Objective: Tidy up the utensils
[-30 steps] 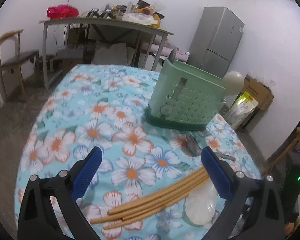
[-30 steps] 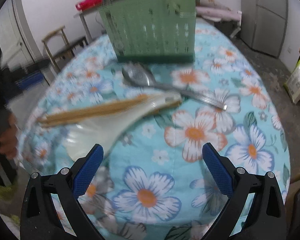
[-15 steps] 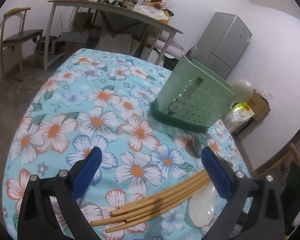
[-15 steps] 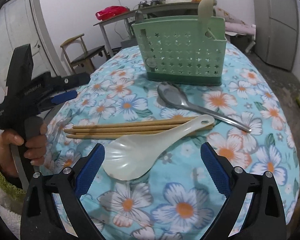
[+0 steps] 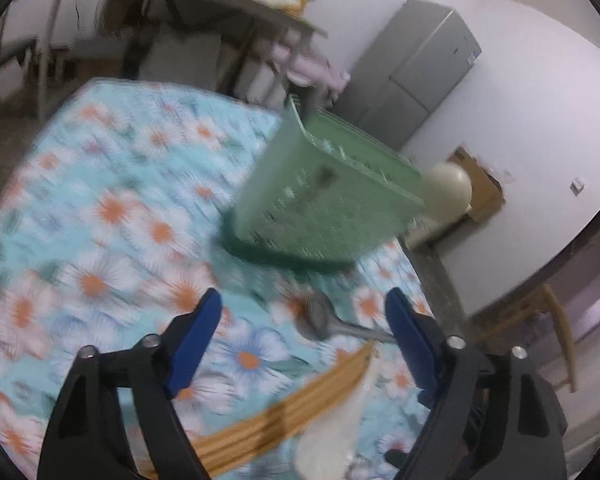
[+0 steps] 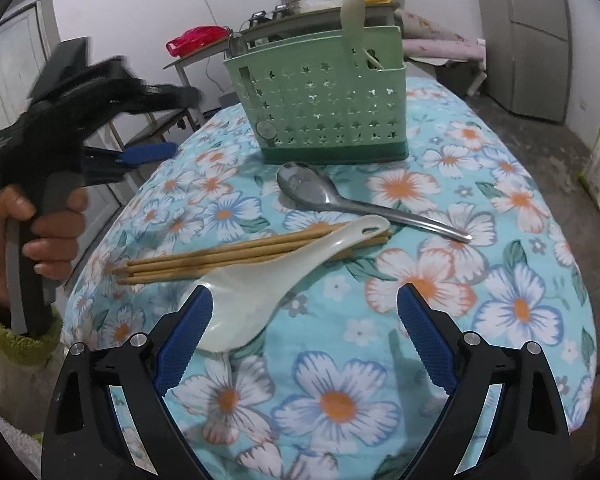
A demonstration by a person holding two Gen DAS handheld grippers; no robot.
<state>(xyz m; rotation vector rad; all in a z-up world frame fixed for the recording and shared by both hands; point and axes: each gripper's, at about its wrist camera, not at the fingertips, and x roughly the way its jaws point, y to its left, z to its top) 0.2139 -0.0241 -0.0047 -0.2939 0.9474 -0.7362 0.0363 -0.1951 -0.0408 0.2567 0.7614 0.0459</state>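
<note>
**Loose utensils lie grouped in front of the caddy, both grippers empty**

The worktop [image 6: 500, 320], under a blue floral cloth, carries everything. Toward its far side stands the green caddy [image 6: 320, 96], upright, already holding a pale spoon [image 6: 352, 4] and a metal utensil handle [image 6: 236, 44]; it is presumably the target for what lies loose. Just in front of it rests the metal spoon [image 6: 312, 190], bowl toward the caddy. Nearer the camera the chopsticks [image 6: 228, 256] lie bundled side by side, with the white rice spoon [image 6: 268, 280] lying across them, so it likely has to come off first.

The right gripper [image 6: 304, 332] hovers low at the rice spoon's bowl, fingers wide apart, one finger [image 6: 188, 336] just beside the bowl, clamping nothing. The left gripper [image 5: 304, 332] has just been narrowing its fingers, yet nothing sits between them.

The right wrist view alone shows the person's hand [image 6: 40, 232] on the left gripper's handle, and sharp detail. The left wrist view is smeared, but shows the caddy's other side.
</note>
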